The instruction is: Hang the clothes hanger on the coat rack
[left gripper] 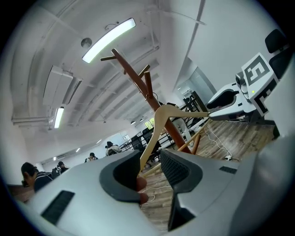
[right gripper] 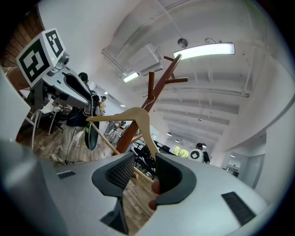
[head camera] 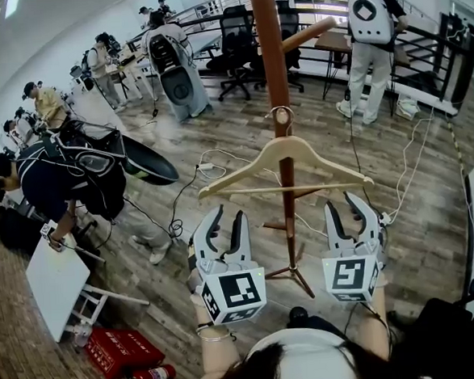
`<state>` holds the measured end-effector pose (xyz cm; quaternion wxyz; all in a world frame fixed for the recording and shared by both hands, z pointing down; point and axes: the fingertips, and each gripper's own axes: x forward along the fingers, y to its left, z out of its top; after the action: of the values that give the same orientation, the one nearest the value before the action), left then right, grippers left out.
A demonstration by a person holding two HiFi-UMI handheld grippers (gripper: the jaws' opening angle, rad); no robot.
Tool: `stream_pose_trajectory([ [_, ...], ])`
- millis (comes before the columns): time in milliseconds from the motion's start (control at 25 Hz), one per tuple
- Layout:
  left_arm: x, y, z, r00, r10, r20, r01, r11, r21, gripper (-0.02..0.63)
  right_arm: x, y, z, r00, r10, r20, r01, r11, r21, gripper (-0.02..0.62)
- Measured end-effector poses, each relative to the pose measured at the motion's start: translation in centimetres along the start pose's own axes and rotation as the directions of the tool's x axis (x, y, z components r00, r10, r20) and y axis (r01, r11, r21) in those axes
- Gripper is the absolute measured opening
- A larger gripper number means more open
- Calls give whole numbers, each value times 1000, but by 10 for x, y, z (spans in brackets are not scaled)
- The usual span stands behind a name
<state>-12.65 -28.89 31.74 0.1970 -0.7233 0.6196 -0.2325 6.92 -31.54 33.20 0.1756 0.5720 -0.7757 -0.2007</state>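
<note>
A pale wooden clothes hanger [head camera: 284,161] hangs level on the brown coat rack [head camera: 272,52], its wire hook at the pole. My left gripper [head camera: 227,219] is just below the hanger's left arm and my right gripper [head camera: 347,205] just below its right arm. Both point level at the rack. In the left gripper view the hanger [left gripper: 159,122] and the rack [left gripper: 133,76] stand ahead of the open left gripper [left gripper: 154,168], and the pads grip nothing. In the right gripper view the hanger [right gripper: 138,117] lies ahead of the open right gripper [right gripper: 145,168].
Cables [head camera: 219,157] trail over the wooden floor around the rack's foot [head camera: 295,274]. A white table [head camera: 53,286], a red box [head camera: 119,351] and a fire extinguisher [head camera: 153,377] are at the lower left. People work at desks on the left; a person [head camera: 369,46] stands at the back right beside office chairs [head camera: 235,43].
</note>
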Motion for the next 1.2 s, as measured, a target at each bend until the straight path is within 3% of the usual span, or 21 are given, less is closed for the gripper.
stream_pose_trajectory([
  [1200, -114, -13, -11, 999, -26, 35, 29, 996, -80, 43, -106, 48, 21, 1000, 7, 25, -9, 998, 62, 117],
])
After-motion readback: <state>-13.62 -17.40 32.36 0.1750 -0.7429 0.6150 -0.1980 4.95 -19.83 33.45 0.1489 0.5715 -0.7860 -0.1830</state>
